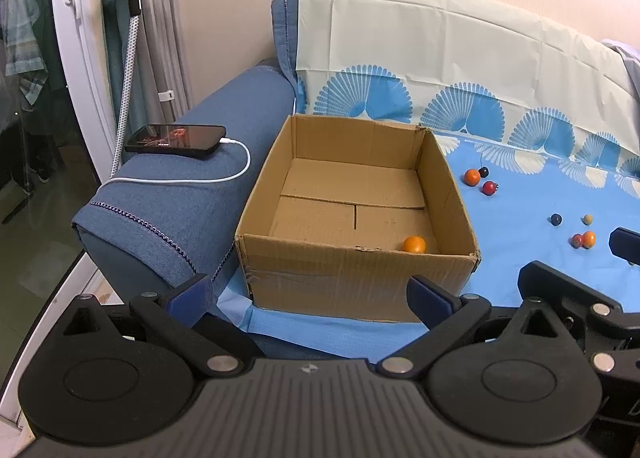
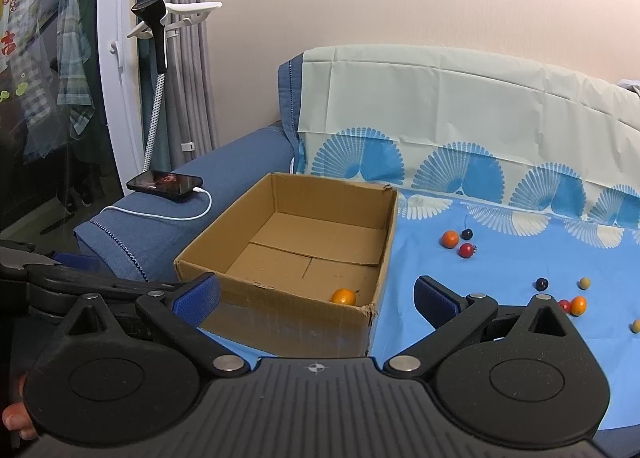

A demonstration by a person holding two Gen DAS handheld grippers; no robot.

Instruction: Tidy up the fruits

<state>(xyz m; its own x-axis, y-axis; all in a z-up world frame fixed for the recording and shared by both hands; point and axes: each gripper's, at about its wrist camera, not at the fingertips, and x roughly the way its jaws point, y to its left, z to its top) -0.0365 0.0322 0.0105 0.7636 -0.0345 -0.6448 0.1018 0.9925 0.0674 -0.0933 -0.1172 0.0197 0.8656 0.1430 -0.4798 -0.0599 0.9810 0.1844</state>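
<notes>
An open cardboard box stands on a blue cloth, with one orange fruit in its near right corner. Loose small fruits lie right of the box: an orange one, a dark one, a red one, and further right several more, among them a dark ball and an orange one. My left gripper is open before the box's front wall, holding nothing. My right gripper is open too, near the box's front right corner.
The box sits against a blue sofa armrest carrying a phone on a white charging cable. A fan-patterned sheet drapes the backrest. A window frame and curtains stand at the left. A finger shows at the bottom left.
</notes>
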